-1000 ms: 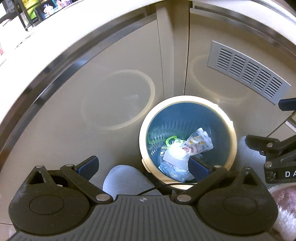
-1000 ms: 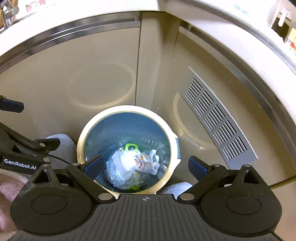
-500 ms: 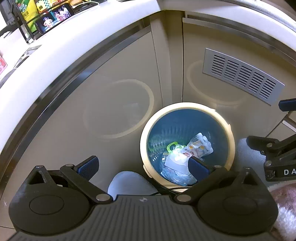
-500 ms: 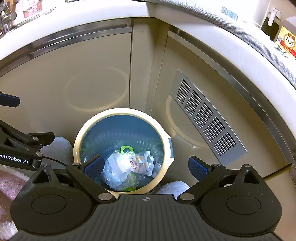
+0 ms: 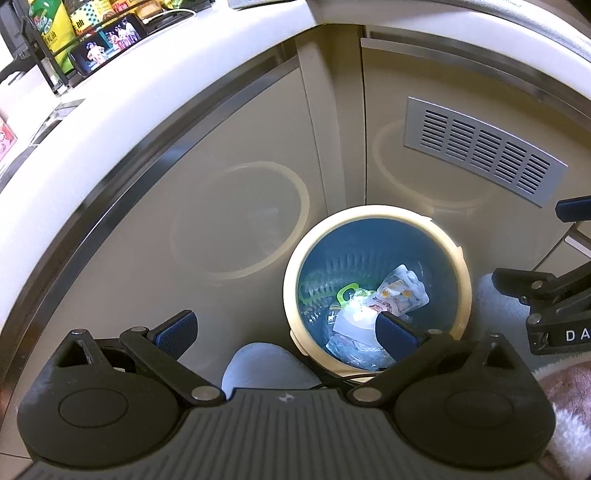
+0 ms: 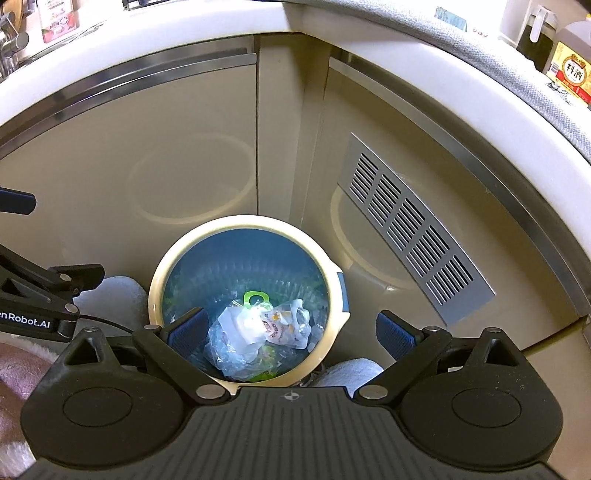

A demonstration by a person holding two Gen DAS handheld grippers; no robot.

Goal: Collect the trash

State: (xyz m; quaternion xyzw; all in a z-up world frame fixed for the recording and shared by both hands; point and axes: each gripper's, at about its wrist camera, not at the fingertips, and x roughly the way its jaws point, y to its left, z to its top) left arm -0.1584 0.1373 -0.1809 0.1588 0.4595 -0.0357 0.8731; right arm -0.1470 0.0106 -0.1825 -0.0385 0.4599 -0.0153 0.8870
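Below both hand-held grippers: trash bin, wrappers inside
Left hand-held gripper: spread, empty
Right hand-held gripper: spread, empty

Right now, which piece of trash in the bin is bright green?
The ring-shaped plastic tab, at the back of the pile inside the trash bin. The white printed pouch and the clear crumpled plastic beside it are not green.

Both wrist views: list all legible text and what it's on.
"DA": right gripper's body, cut off by the frame.
"enRobot.AI": left gripper's body, start cut off.
"料酒": bottle label on the counter.
Pouch print in the bin and counter packages: too blurred.
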